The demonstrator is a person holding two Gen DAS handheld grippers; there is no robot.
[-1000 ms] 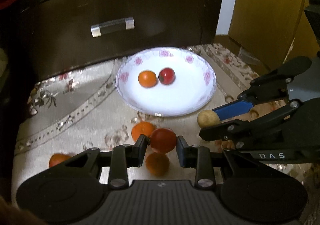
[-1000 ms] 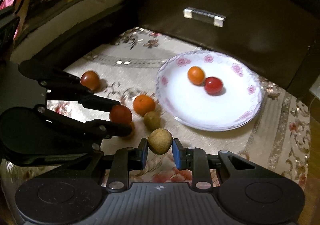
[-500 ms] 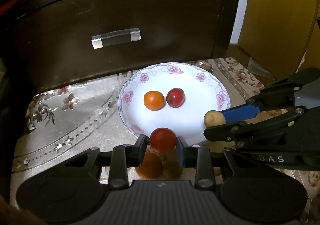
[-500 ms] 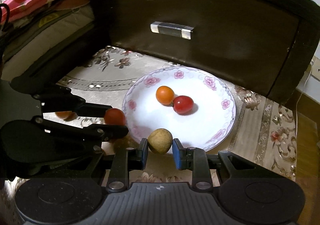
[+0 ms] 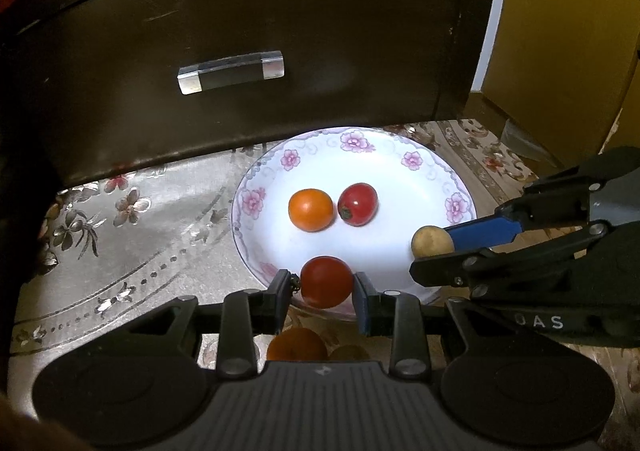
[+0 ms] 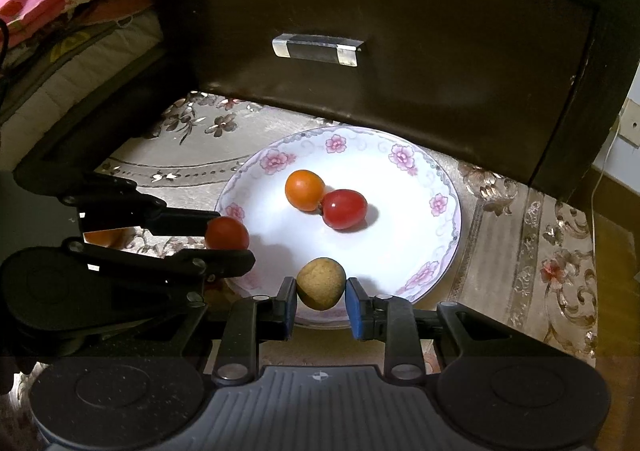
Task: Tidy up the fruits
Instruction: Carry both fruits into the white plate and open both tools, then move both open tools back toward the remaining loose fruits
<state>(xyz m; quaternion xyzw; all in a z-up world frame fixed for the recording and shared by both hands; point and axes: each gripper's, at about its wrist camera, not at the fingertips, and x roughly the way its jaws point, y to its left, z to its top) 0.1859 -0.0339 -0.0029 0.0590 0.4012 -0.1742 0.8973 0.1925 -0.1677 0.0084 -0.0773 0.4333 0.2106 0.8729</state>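
A white plate with pink flowers (image 5: 424, 167) (image 6: 444, 187) lies on the patterned cloth. On it sit an orange tomato (image 5: 311, 209) (image 6: 304, 190) and a red tomato (image 5: 358, 204) (image 6: 344, 209). My left gripper (image 5: 325, 287) (image 6: 228, 237) is shut on a red tomato (image 5: 327, 281) (image 6: 227, 233), held over the plate's near rim. My right gripper (image 6: 321, 291) (image 5: 434, 245) is shut on a tan round fruit (image 6: 321, 288) (image 5: 433, 241), held over the plate's near right rim.
A dark wooden drawer front with a clear handle (image 5: 231, 71) (image 6: 318, 49) stands right behind the plate. An orange fruit (image 5: 297, 343) and a tan fruit (image 5: 350, 353) lie on the cloth under my left gripper. Another orange fruit (image 6: 105, 237) lies at the left.
Both grippers have moved forward with their fruit, from over the loose fruit on the cloth to over the plate's near rim.
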